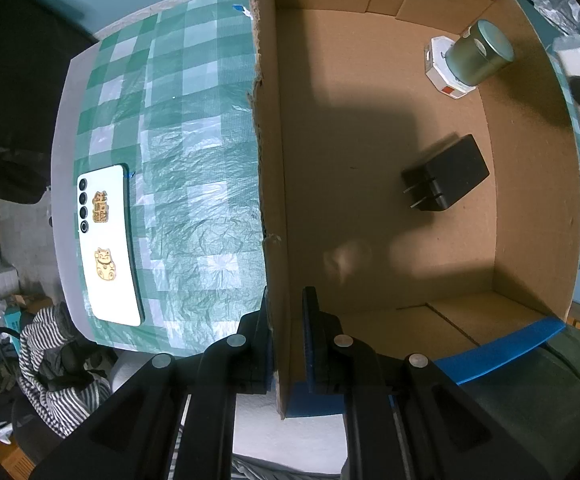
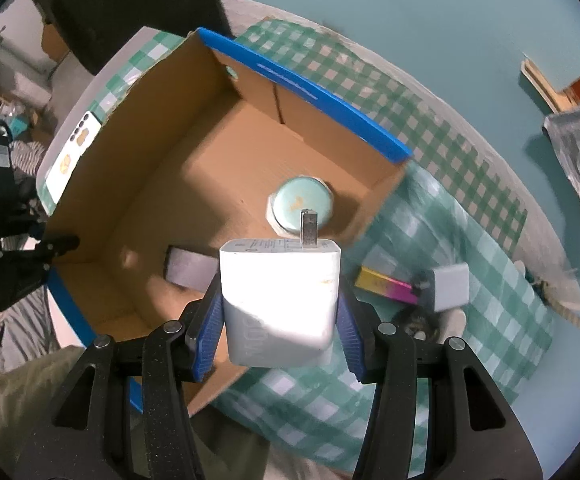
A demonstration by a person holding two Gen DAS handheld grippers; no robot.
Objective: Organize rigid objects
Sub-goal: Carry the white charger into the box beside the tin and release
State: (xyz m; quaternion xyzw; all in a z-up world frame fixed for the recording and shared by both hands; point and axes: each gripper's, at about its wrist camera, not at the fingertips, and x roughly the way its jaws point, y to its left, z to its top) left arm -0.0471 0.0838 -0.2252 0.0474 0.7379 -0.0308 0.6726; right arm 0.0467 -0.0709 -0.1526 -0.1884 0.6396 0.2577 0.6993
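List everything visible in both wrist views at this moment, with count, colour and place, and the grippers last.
cardboard box: 1, brown with blue outside, open on the checked cloth
black charger: 1, black, lying on the box floor
round tin: 1, grey-green with pale lid, in a box corner on the white octagonal box
white octagonal box: 1, white, under the tin
white charger: 1, white, held above the box's near edge, prongs pointing away
phone: 1, white with gold stickers, on the cloth outside the box
colourful bar: 1, yellow to magenta, on the cloth outside the box
pale block: 1, whitish, blurred, beside the bar
checked cloth: 1, green and white, covers the table
left gripper: 1, black, shut on the box wall
right gripper: 1, black with blue pads, shut on the white charger
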